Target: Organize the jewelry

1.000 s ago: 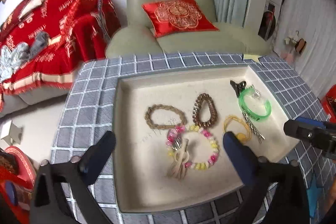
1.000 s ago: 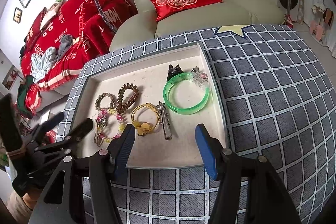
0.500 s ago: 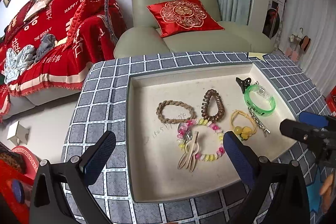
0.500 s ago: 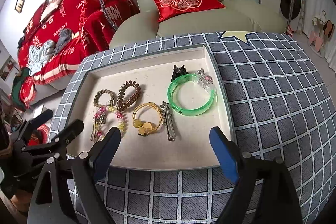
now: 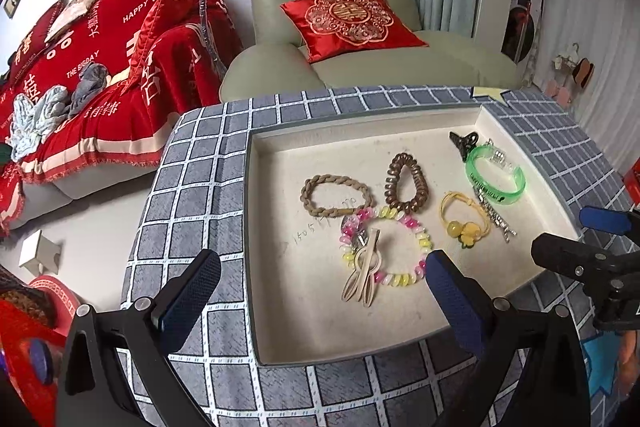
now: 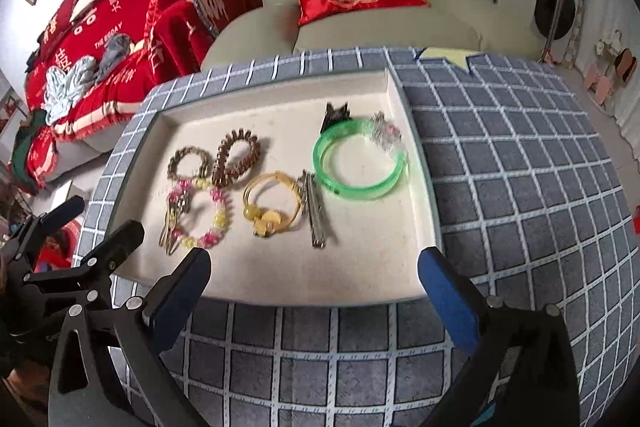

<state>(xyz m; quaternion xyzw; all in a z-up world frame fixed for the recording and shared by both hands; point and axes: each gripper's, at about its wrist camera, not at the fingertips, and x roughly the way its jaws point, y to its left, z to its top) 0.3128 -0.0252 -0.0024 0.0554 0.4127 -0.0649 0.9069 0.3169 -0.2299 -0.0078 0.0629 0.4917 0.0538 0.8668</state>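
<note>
Left tongs [image 5: 320, 287]: spread, empty; now drawn back above the tray's [image 5: 256, 227] near edge
Jewelry: all inside the tray; braided band [image 5: 336, 195], beaded bracelet [image 5: 386, 247], green bangle [image 5: 496, 179]
Right tongs [image 6: 314, 281]: spread, empty; likewise pulled back
Meaning: nothing grasped; sorting looks finished or paused

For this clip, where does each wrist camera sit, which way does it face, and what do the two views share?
Left wrist: on the left gripper, near the tray's front left, facing the tray and armchair; its own open fingers show, with the right gripper at the right edge.
Right wrist: on the right gripper, near the tray's front, facing the same way; its open fingers show, with the left gripper at the left edge.
Shared: the tray, green bangle, beaded bracelet, armchair.
</note>
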